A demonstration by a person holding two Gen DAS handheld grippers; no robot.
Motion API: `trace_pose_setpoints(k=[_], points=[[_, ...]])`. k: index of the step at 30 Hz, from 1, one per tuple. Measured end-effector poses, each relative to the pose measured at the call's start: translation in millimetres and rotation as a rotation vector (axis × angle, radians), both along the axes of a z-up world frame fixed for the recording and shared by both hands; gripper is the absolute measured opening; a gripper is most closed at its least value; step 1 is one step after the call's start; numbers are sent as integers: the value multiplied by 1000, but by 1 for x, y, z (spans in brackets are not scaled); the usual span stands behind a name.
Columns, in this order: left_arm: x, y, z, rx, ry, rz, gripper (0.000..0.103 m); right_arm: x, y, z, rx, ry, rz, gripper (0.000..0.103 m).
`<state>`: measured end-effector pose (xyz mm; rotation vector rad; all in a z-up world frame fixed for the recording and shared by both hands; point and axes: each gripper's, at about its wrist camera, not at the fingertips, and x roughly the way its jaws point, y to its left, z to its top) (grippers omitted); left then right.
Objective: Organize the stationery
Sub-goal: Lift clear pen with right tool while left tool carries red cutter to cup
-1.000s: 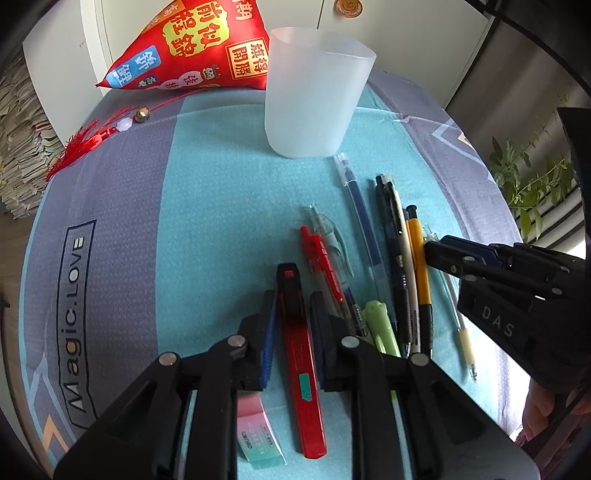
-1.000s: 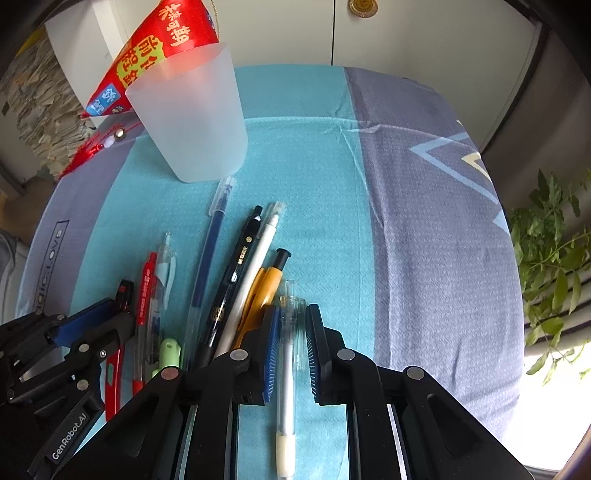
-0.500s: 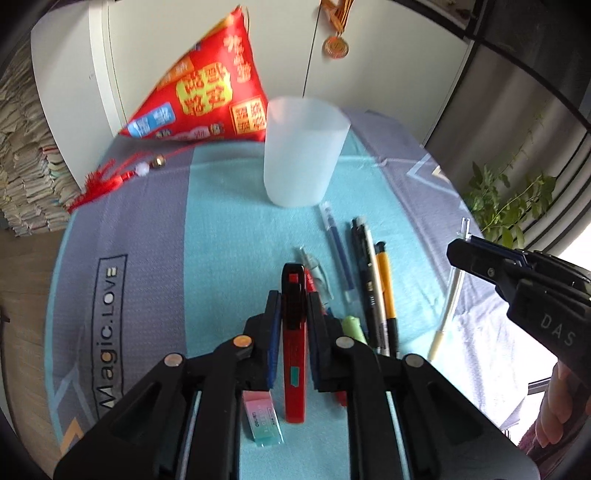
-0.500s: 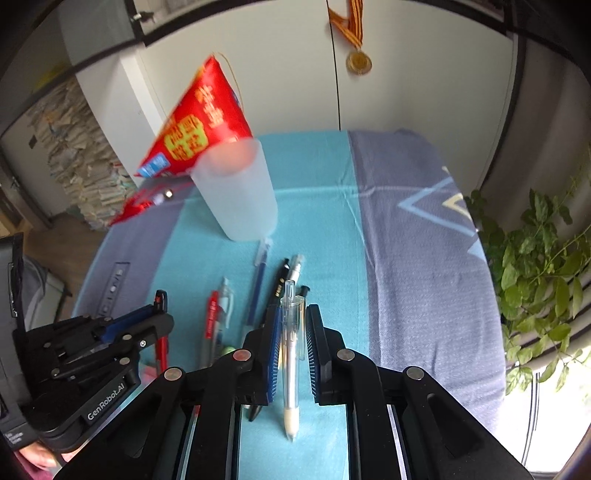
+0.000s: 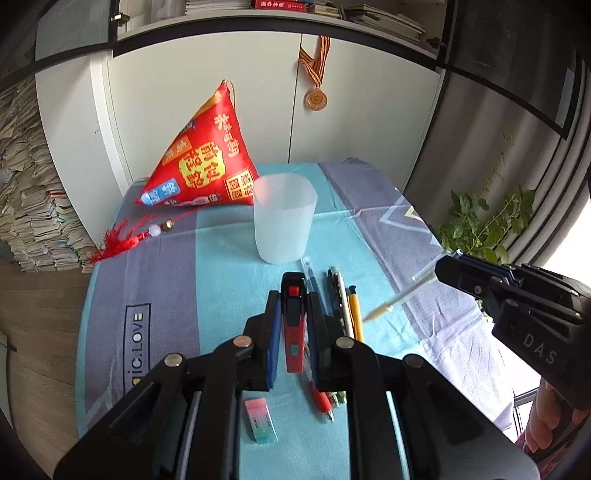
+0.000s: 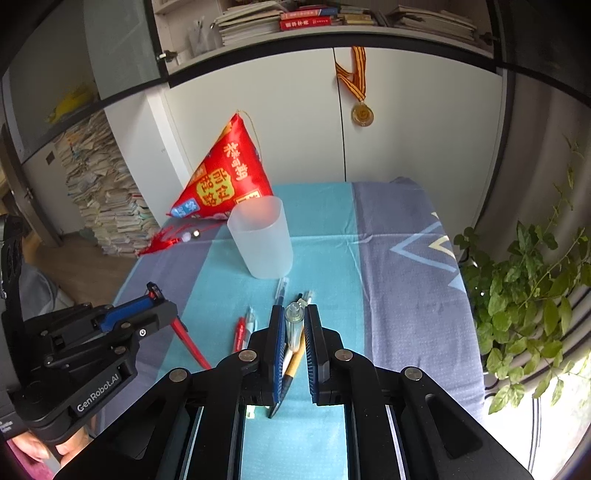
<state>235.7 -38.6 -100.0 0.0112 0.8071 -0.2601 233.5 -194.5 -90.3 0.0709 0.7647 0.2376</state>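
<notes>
On the blue-and-grey tablecloth (image 5: 192, 258) a frosted plastic cup (image 5: 284, 218) stands beyond loose pens. Above them, the left gripper (image 5: 292, 325) clamps a red utility knife (image 5: 294, 321); the right gripper (image 6: 294, 332) clamps a clear pen (image 6: 294, 325).

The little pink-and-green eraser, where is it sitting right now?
In the left wrist view the eraser lies flat on the turquoise cloth, below the left tongs that hold the red utility knife, just left of the red pen.

white cabinet doors (image 5: 229, 110) | bookshelf (image 6: 332, 18) above | paper stacks (image 5: 33, 206) left | plant (image 6: 528, 295), daylight right | wood floor (image 5: 33, 332)
</notes>
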Motion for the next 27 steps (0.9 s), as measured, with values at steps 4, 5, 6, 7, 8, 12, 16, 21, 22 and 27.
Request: trace_pose_setpoints(k=[4,5,6,7,8,12,16,21,22,27], points=[[8,1,14,-1,-32,7,12,3,-1,8,5,-21,0,11],[10,1,18,0,-41,9,12,5,-1,11,9,-25,0,11],[13,2,21,0,-47,11,12,6,-1,13,12,-29,1,11],[17,2,25,-1,-56,13,12,8,0,15,15,-33,2,11],[19,2,27,-2,-61,14,12,11,0,18,16,-38,3,11],[35,2,42,-10,-91,22,12,20,4,31,17,-65,11,11],[51,2,58,-14,-133,32,12,32,9,46,24,-96,20,11],[77,0,72,-23,-164,37,12,47,14,60,28,-124,18,11],[83,0,73,-24,-166,40,12,51,15,62,27,-126,17,11],[102,-2,73,-26,-163,38,12,71,20,71,26,-142,24,11]])
